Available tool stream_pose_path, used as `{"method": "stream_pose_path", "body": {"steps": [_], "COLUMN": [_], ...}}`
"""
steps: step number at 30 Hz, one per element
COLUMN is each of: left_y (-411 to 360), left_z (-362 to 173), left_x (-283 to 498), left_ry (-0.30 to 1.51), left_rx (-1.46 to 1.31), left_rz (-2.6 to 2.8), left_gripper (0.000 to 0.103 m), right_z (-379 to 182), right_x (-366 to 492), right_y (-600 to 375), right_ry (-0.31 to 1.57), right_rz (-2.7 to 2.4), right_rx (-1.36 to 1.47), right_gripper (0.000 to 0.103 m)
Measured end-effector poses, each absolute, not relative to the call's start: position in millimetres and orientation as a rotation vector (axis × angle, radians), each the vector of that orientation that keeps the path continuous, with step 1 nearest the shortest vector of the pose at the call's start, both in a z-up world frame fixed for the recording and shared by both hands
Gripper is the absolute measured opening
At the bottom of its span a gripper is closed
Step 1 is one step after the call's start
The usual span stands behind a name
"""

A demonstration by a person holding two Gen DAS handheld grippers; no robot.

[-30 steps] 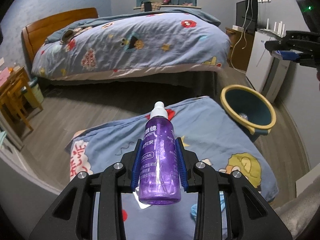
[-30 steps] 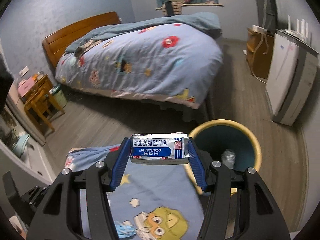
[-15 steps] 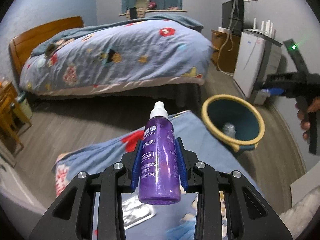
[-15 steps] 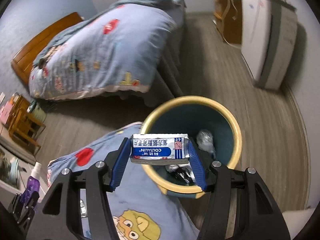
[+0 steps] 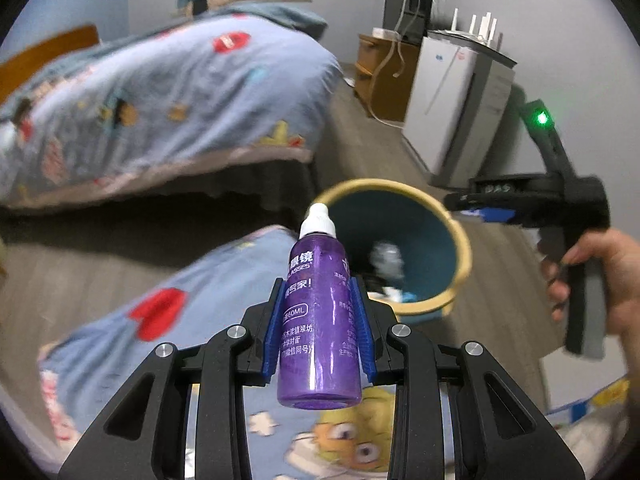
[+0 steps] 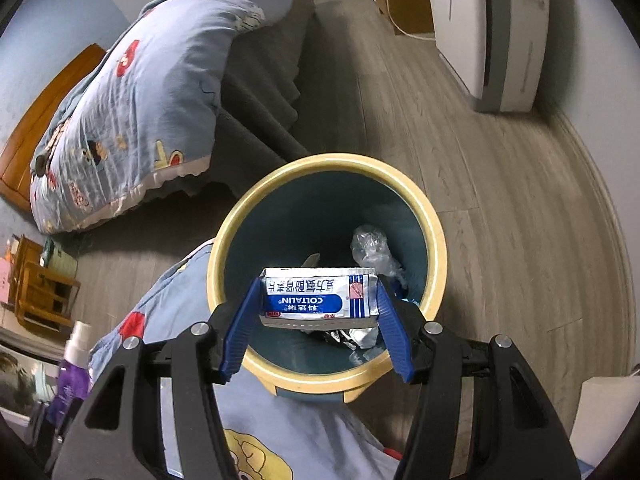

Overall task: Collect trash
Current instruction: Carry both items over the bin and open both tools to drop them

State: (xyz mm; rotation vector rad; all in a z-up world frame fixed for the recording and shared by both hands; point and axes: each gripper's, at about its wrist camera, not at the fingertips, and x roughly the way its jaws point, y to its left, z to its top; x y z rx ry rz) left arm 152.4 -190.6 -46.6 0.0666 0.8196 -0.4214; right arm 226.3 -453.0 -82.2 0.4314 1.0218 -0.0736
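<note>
My left gripper [image 5: 319, 320] is shut on a purple bottle [image 5: 320, 320] with a white cap, held upright above the blue cartoon blanket [image 5: 208, 296]. My right gripper [image 6: 318, 304] is shut on a white and blue medicine box [image 6: 318, 298] and holds it right above the open mouth of the yellow-rimmed teal trash bin [image 6: 436, 240]. The bin [image 5: 464, 248] holds crumpled plastic and foil. The right gripper [image 5: 480, 210] also shows in the left wrist view, over the bin's far right rim. The purple bottle [image 6: 74, 376] shows at the lower left of the right wrist view.
A bed [image 6: 132, 92] with a blue cartoon duvet stands behind the bin. A white appliance [image 6: 504, 32] and a wooden cabinet [image 5: 384, 72] stand along the right wall. A small wooden chair [image 6: 36, 296] is at the far left. Wood floor [image 6: 520, 208] surrounds the bin.
My right gripper has moved forward and tilted down with the box, now directly over the bin. My left gripper has swung right toward the bin with the bottle.
</note>
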Motion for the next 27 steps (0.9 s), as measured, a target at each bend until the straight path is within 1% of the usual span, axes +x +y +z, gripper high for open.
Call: {"method": "stream_pose_path", "body": {"steps": [6,15,24,27], "left_y": [-223,-266,-288,-290], "left_z": [-61,-91,-109,-112], "left_x": [179,208,228,234], "left_ry": [0.868,0.925,0.948,0.946], "left_rx": [0.09,0.19,0.232,0.24], "left_rz": [-0.483,-0.512,-0.497,-0.484], "left_gripper": [0.033,0.033,0.033,0.033], "right_z": [-105,-125,-132,-130], "right_x": [231,240,246,247], "right_y": [-465,-477,-484,-487], "right_ry": [1.06,1.083,1.078,1.048], "right_rz": [-0.108,-0.141,-0.145,-0.139], "right_rx": [0.533,0.572,0.603,0.619], "right_gripper": [0.057,0.057,0.057,0.058]}}
